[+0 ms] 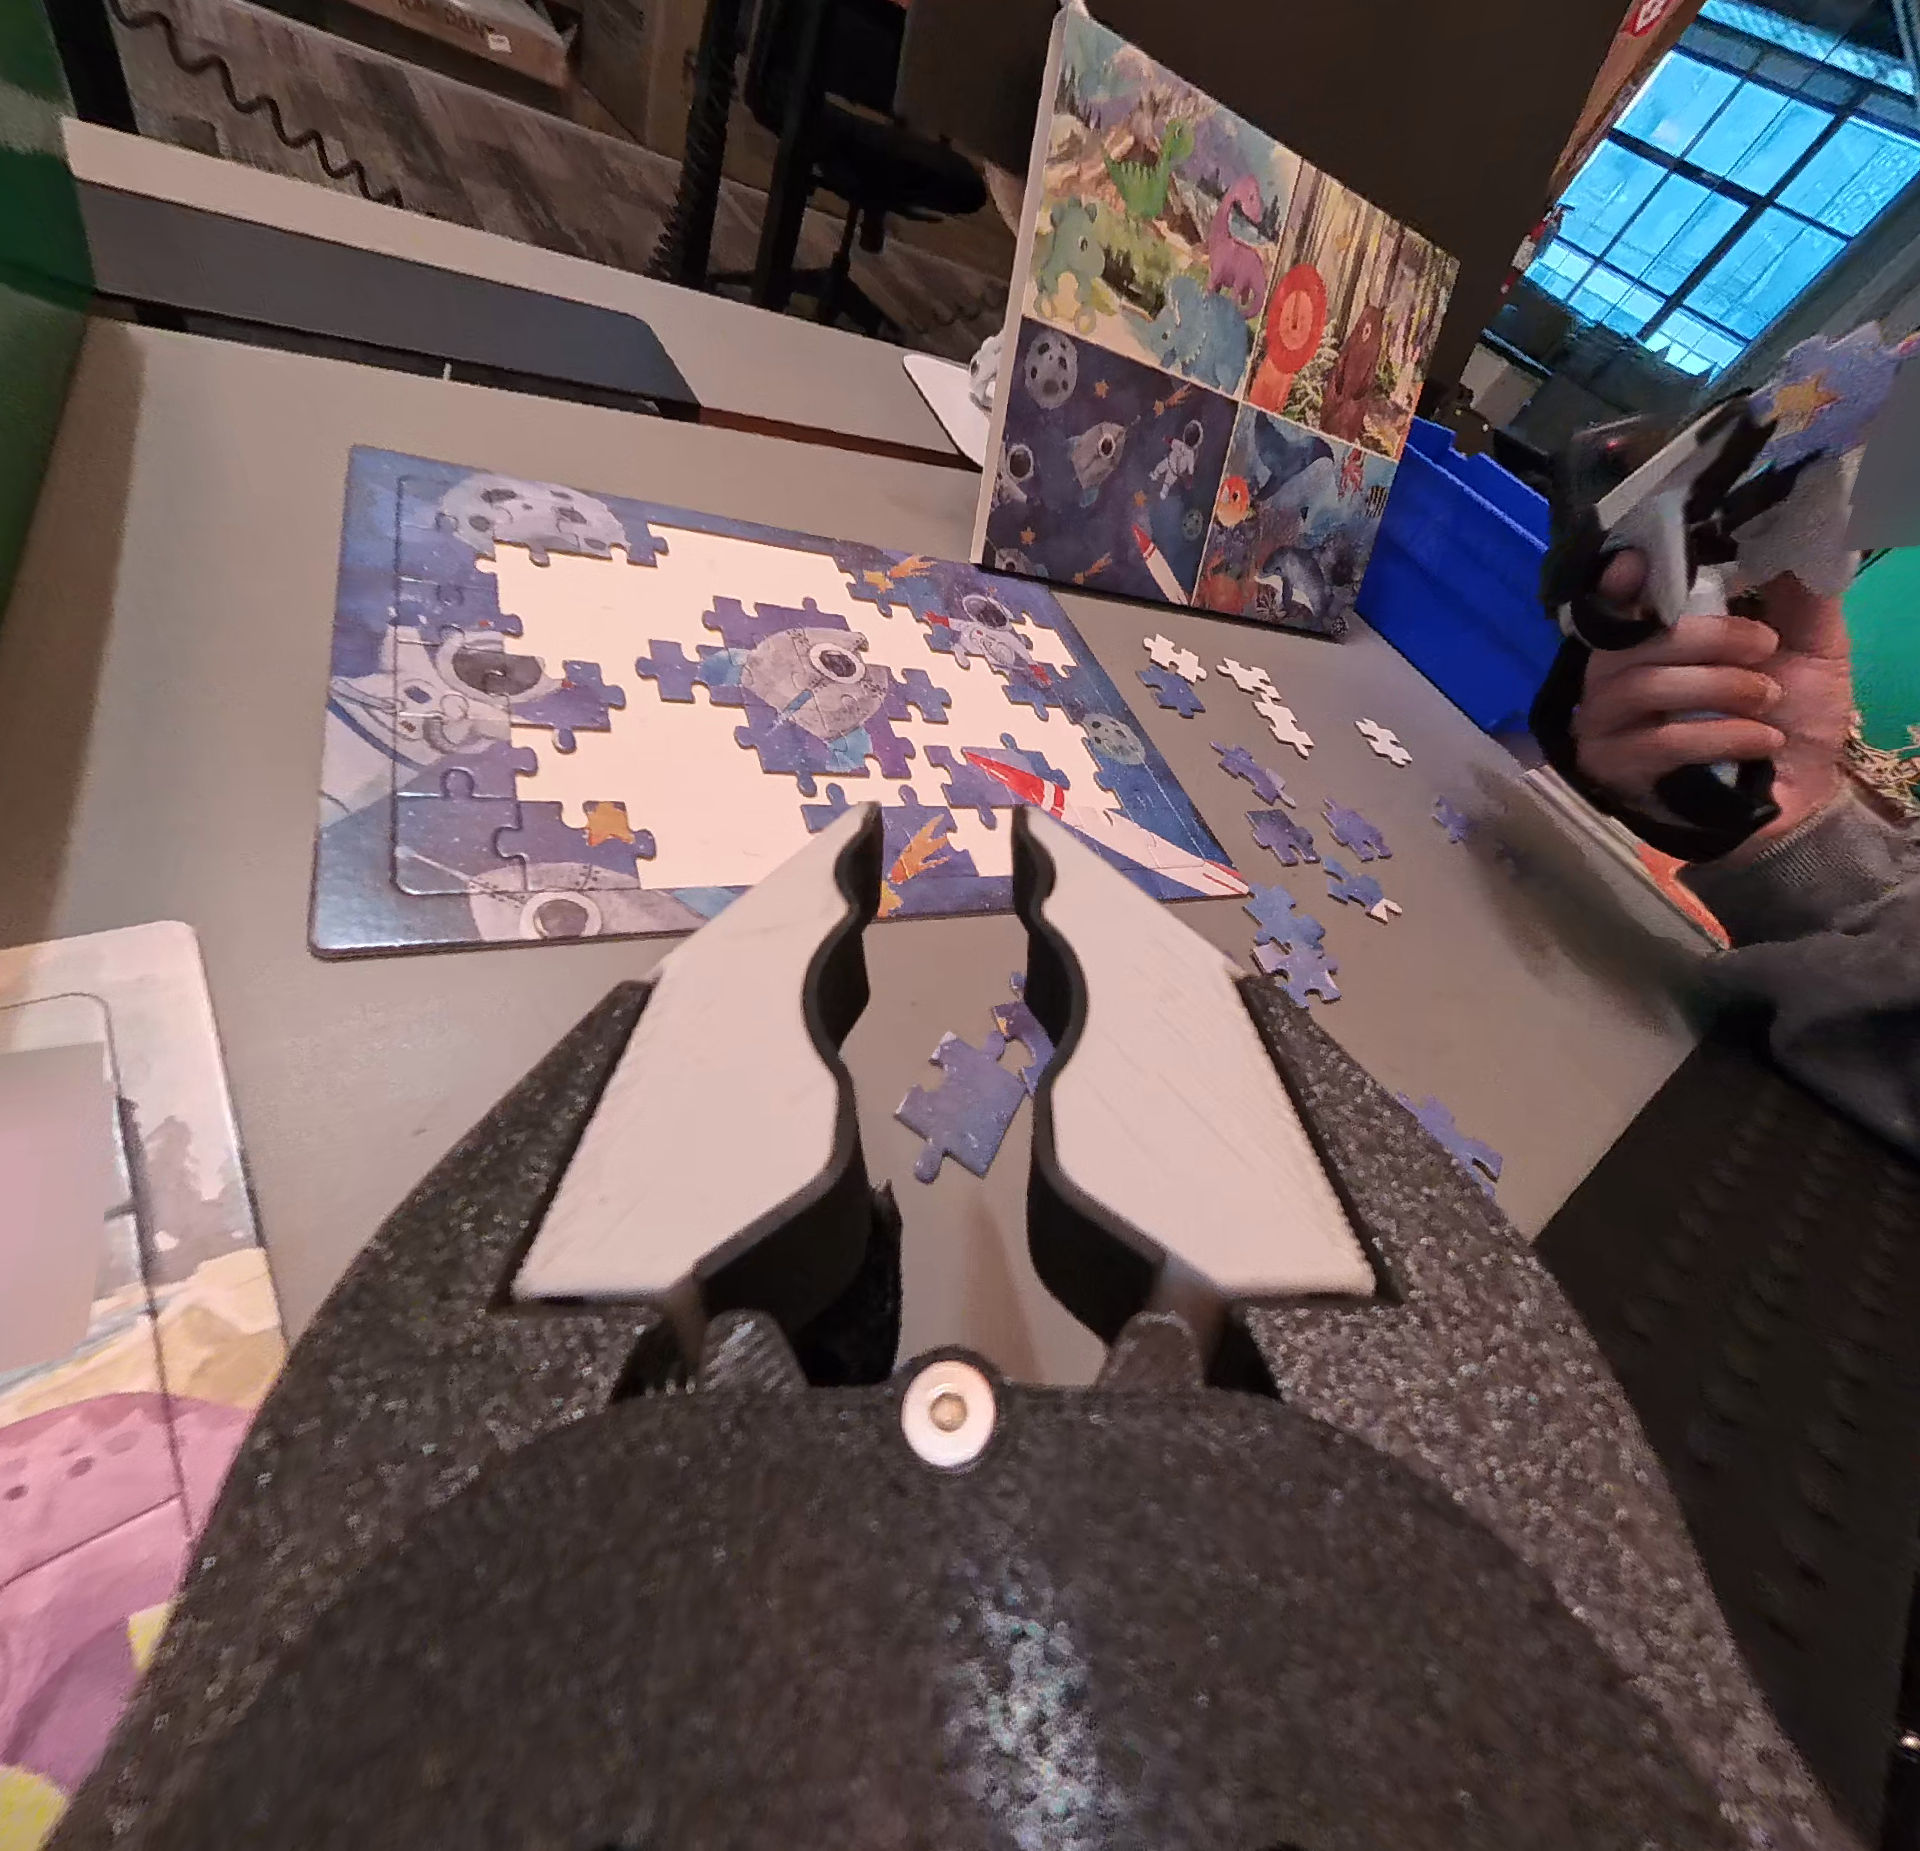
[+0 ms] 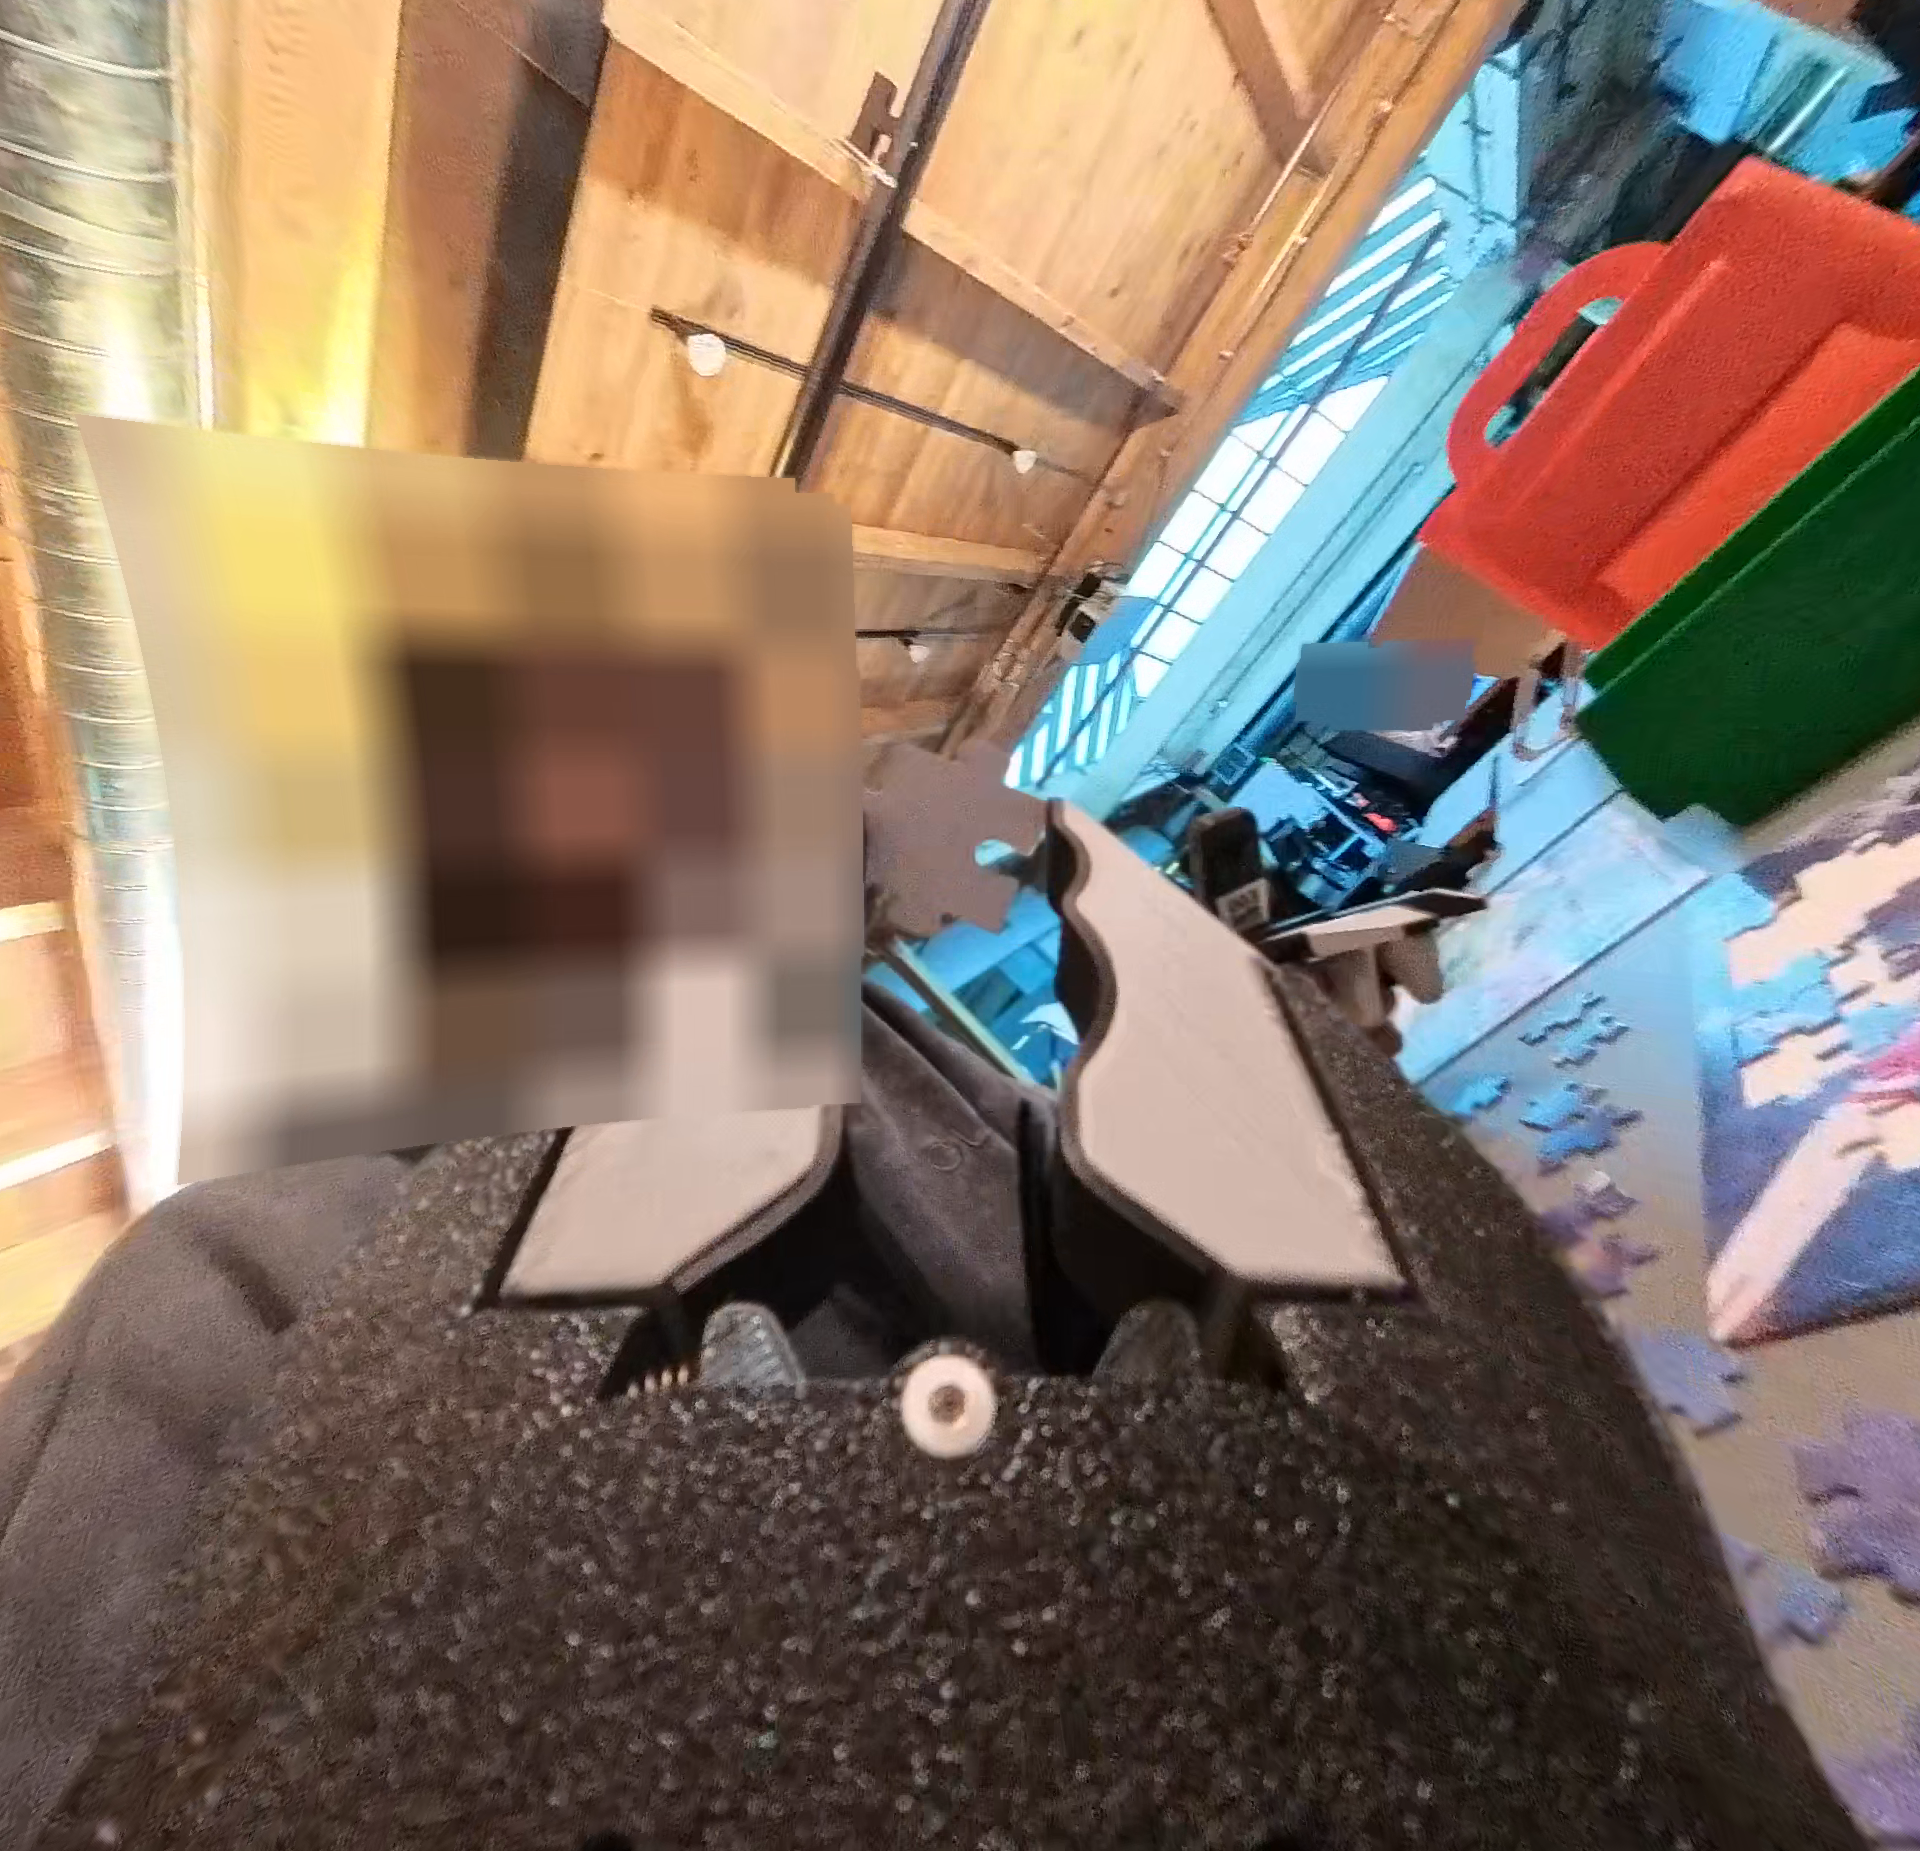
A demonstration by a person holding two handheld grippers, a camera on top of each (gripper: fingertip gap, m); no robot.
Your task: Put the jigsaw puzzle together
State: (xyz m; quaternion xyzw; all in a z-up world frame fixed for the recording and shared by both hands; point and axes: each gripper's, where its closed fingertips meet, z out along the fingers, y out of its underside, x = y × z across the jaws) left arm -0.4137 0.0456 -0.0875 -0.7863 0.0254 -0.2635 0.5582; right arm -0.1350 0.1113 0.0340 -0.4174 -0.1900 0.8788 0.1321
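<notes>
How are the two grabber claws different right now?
The left gripper is open and empty; the right gripper is shut on a blue puzzle piece. The left gripper is low, above the table; the right gripper is raised high beside it. Both have grey fingers.

Tabletop (image 1: 208, 575): grey, flat surface.
Bin: blue plastic bin (image 1: 1455, 554), far right tabletop edge.
Board: pastel picture board (image 1: 114, 1230), near left corner.
Window: multi-pane window (image 1: 1745, 180), upper right.

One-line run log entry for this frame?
left hand-held gripper: open, empty | right hand-held gripper: raised, holding puzzle piece | puzzle board: partly filled
</notes>
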